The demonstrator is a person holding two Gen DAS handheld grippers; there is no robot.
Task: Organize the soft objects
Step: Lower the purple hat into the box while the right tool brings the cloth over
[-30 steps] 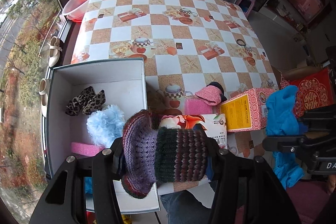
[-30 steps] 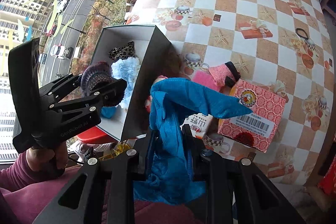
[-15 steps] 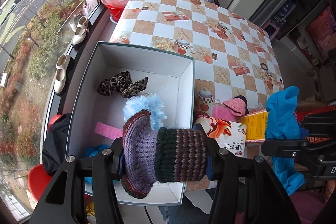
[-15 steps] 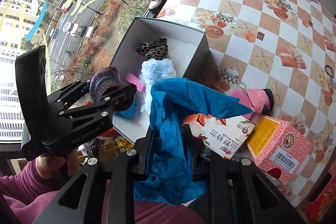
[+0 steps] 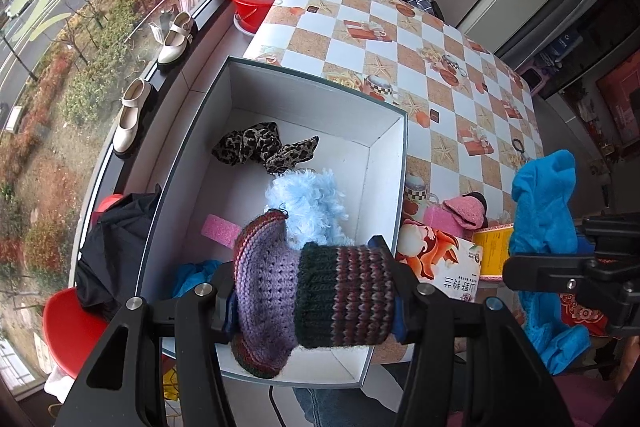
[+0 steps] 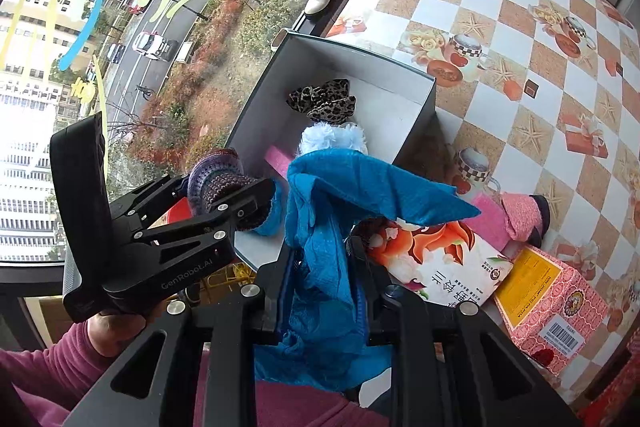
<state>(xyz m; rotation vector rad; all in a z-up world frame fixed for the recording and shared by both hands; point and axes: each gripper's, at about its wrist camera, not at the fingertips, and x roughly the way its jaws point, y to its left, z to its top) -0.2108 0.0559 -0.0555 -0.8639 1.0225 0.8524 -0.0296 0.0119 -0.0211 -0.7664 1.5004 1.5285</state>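
Left gripper [image 5: 310,303] is clamped on the striped knit hat [image 5: 316,297], hanging right above the open white box [image 5: 384,195]. Right gripper [image 6: 320,267] squeezes a blue cloth [image 6: 340,211] that drapes over its jaws. Beyond the left jaws, inside the box: fluffy pale-blue piece [image 5: 310,201], leopard-print fabric [image 5: 260,147], pink foam [image 5: 220,229]. To their right, a printed carton [image 5: 444,259] on the checkered table [image 5: 400,39].
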